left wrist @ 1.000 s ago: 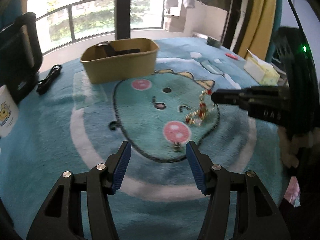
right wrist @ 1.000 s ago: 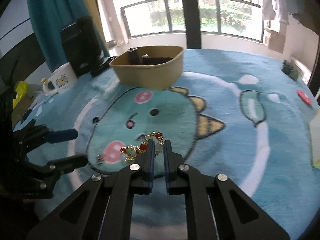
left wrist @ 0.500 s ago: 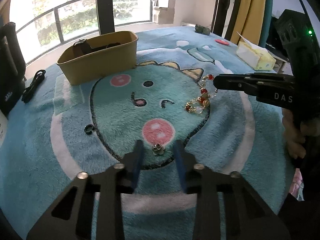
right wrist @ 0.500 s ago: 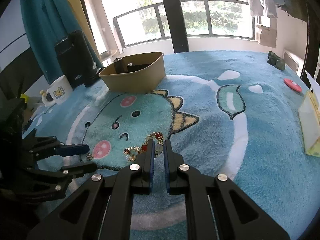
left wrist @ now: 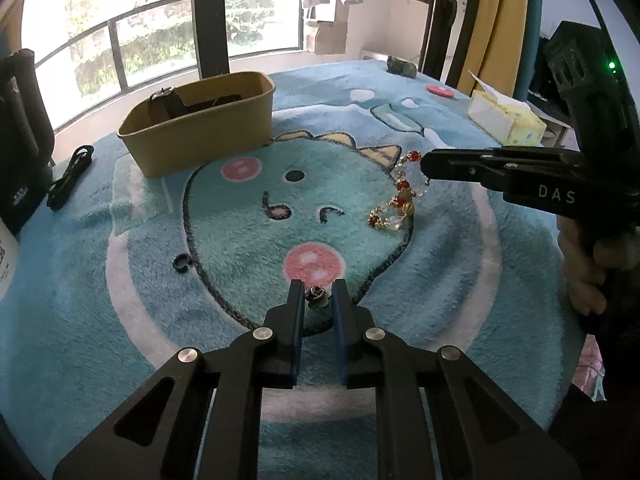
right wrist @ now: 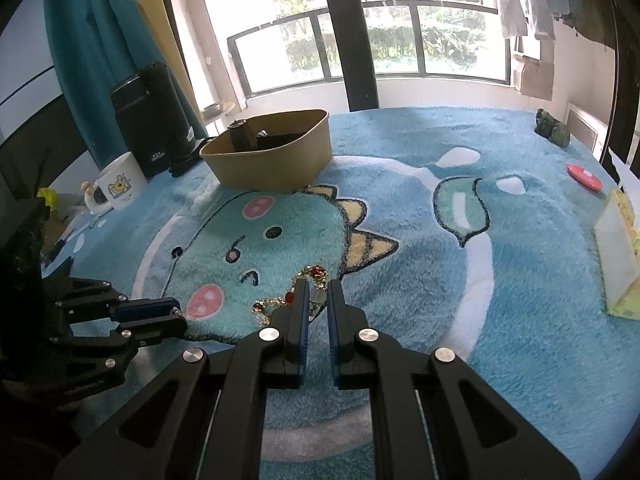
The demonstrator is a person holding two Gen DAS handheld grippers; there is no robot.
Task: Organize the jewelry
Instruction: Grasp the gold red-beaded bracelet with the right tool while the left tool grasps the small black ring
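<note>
With the beaded bracelet (left wrist: 396, 200) clamped at one end in the right gripper (right wrist: 317, 294) and trailing onto the rug (left wrist: 460, 280), a small ring (left wrist: 316, 295) is pinched by the left gripper (left wrist: 317, 294), so lifting both towards the tan box (left wrist: 200, 136) is judged next.

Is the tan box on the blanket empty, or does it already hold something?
Not empty: the tan box holds dark items rising above its rim, seen in both views. What they are, cannot tell.
</note>
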